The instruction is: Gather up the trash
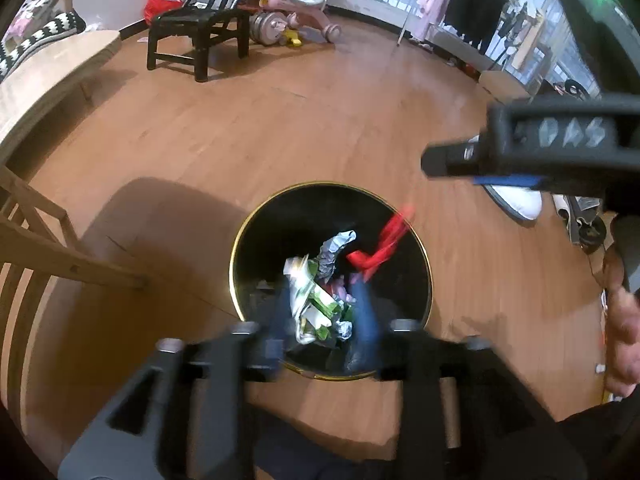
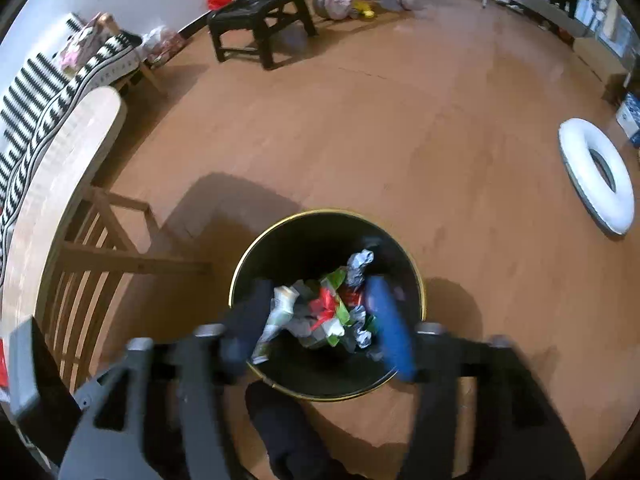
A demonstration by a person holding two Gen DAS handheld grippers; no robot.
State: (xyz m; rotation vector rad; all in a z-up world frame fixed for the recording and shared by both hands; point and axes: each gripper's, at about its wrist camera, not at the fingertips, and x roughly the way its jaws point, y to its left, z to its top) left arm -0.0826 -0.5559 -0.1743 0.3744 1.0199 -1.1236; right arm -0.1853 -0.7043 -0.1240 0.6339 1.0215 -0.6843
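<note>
A black bin with a gold rim (image 1: 236, 248) (image 2: 240, 276) stands on the wooden floor below both grippers. Crumpled trash lies in it: a white and green wrapper (image 1: 312, 300) (image 2: 280, 312), silver foil (image 1: 334, 252) (image 2: 358, 264) and a red scrap (image 2: 324, 304). My left gripper (image 1: 322, 312) hangs over the bin's mouth, jaws apart, pads clear of the wrapper seen between them. A blurred red strip (image 1: 386, 240) shows over the bin's right side. My right gripper (image 2: 318, 320) is also open above the bin, holding nothing. One of its fingers (image 1: 448, 160) reaches in at the upper right.
A light wooden chair (image 1: 40, 248) (image 2: 100, 248) and table (image 1: 48, 76) stand to the left of the bin. Farther back are a black chair (image 1: 200, 28), a pink ride-on toy (image 1: 296, 8) and a clothes rack (image 1: 472, 4). A white ring (image 2: 596, 176) lies at the right. A person's hand (image 1: 624, 336) is at the right edge.
</note>
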